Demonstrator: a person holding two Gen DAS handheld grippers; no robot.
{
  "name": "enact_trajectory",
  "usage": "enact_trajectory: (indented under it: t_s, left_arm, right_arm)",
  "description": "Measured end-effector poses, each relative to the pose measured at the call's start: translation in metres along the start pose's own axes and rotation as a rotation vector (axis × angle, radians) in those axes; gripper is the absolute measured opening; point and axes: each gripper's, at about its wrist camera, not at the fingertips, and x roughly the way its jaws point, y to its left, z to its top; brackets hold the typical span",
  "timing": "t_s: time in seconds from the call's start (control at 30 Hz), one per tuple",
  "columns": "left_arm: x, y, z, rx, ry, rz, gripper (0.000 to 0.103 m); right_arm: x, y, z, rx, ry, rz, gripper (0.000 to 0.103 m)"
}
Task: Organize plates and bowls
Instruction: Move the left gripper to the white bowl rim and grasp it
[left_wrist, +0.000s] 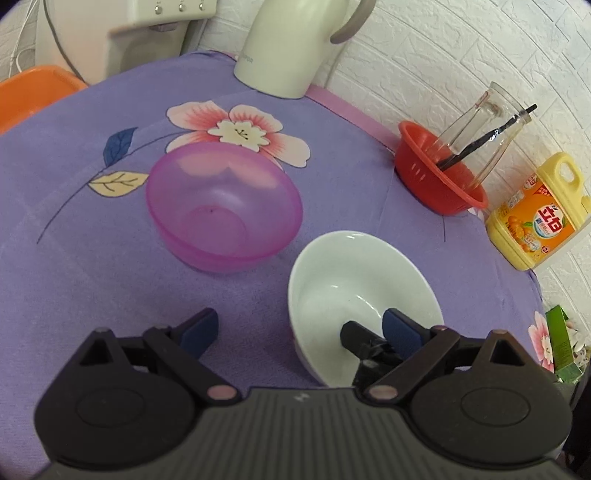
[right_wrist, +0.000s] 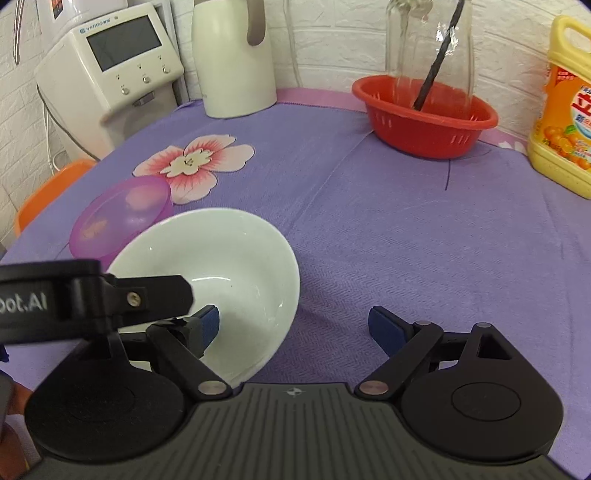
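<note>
A white ceramic bowl (left_wrist: 354, 284) sits on the purple flowered cloth (left_wrist: 92, 240), beside a translucent pink plastic bowl (left_wrist: 221, 206) to its left. My left gripper (left_wrist: 301, 328) is open; its right finger reaches into the white bowl and its left finger is outside the near rim. In the right wrist view the white bowl (right_wrist: 236, 258) is tilted toward the camera, with the pink bowl (right_wrist: 122, 218) behind it. My right gripper (right_wrist: 295, 326) is open, its left finger inside the bowl next to the left gripper's arm (right_wrist: 92, 299).
A red colander (right_wrist: 424, 122) holding a glass carafe (right_wrist: 428, 48) with a black stick stands at the back right. A yellow detergent bottle (right_wrist: 561, 110), a cream kettle (right_wrist: 232, 59), a water dispenser (right_wrist: 110, 66) and an orange chair (left_wrist: 33, 92) ring the table.
</note>
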Motion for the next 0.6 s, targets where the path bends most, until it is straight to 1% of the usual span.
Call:
enact_trajectory:
  t_s: [0.17, 0.33, 0.4, 0.53, 0.6]
  left_arm:
    - [0.003, -0.001, 0.0, 0.013, -0.006, 0.014, 0.095]
    - [0.004, 0.0, 0.002, 0.012, -0.002, 0.012, 0.095]
    - [0.002, 0.001, 0.003, 0.004, -0.003, 0.006, 0.095]
    - [-0.001, -0.002, 0.005, 0.003, 0.001, -0.028, 0.095]
    - [0.002, -0.002, 0.003, -0.005, 0.026, -0.044, 0.092]
  right_arm:
    - [0.002, -0.002, 0.0, -0.017, -0.015, 0.01, 0.103]
    - [0.005, -0.005, 0.0, -0.012, -0.02, 0.003, 0.103]
    - [0.005, -0.004, 0.002, -0.004, -0.012, -0.003, 0.103]
    - [-0.005, 0.001, 0.003, -0.018, -0.045, 0.006, 0.103]
    - [-0.006, 0.003, 0.003, -0.029, -0.049, 0.009, 0.103]
